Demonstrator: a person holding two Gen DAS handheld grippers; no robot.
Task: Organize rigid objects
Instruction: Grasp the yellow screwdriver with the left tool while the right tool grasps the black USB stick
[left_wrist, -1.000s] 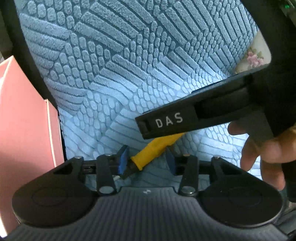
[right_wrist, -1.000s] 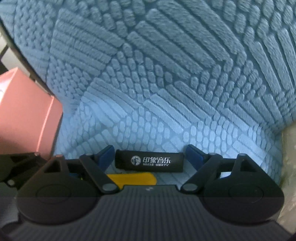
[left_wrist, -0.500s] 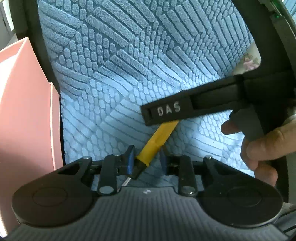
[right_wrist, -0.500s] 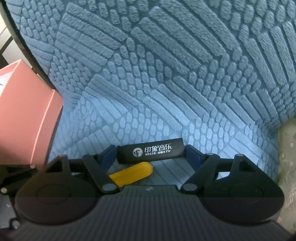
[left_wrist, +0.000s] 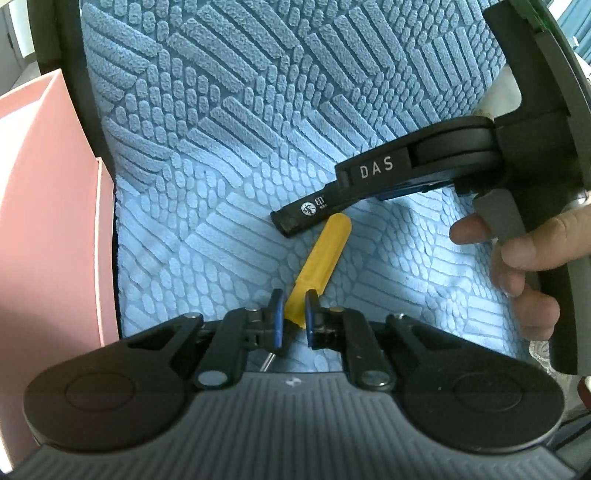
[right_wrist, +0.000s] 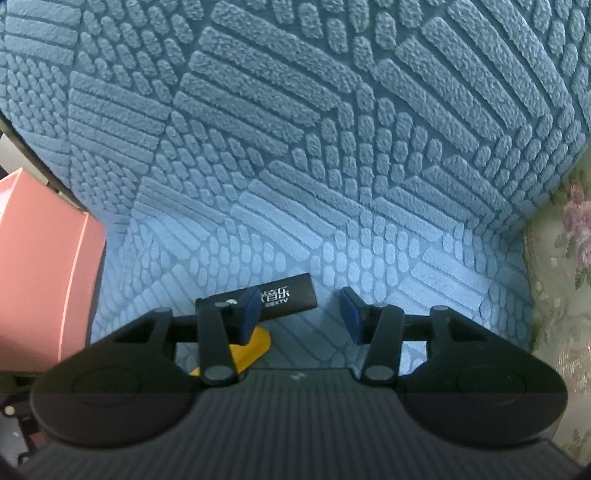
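Note:
A yellow-handled screwdriver (left_wrist: 325, 254) lies on the blue textured mat (left_wrist: 258, 129). My left gripper (left_wrist: 294, 318) is shut on the lower end of its handle, and the metal shaft (left_wrist: 267, 363) shows below the pads. A black bar with white print (right_wrist: 291, 295) lies crosswise on the mat just beyond the handle's tip. My right gripper (right_wrist: 299, 310) is closing. Its left finger (right_wrist: 248, 314) overlaps the bar and its right finger (right_wrist: 351, 314) stands clear of the bar's end. In the left wrist view the bar (left_wrist: 303, 218) pokes out under the right gripper's finger (left_wrist: 376, 171).
A pink box (left_wrist: 48, 221) stands along the mat's left edge and also shows as the pink box (right_wrist: 40, 277) in the right wrist view. A floral cloth (right_wrist: 561, 277) borders the mat on the right. A person's hand (left_wrist: 524, 258) grips the right tool's handle.
My left jaws have closed onto the screwdriver handle. My right jaws have narrowed and shifted right, so the left finger now covers the black bar that lay lengthwise between the pads.

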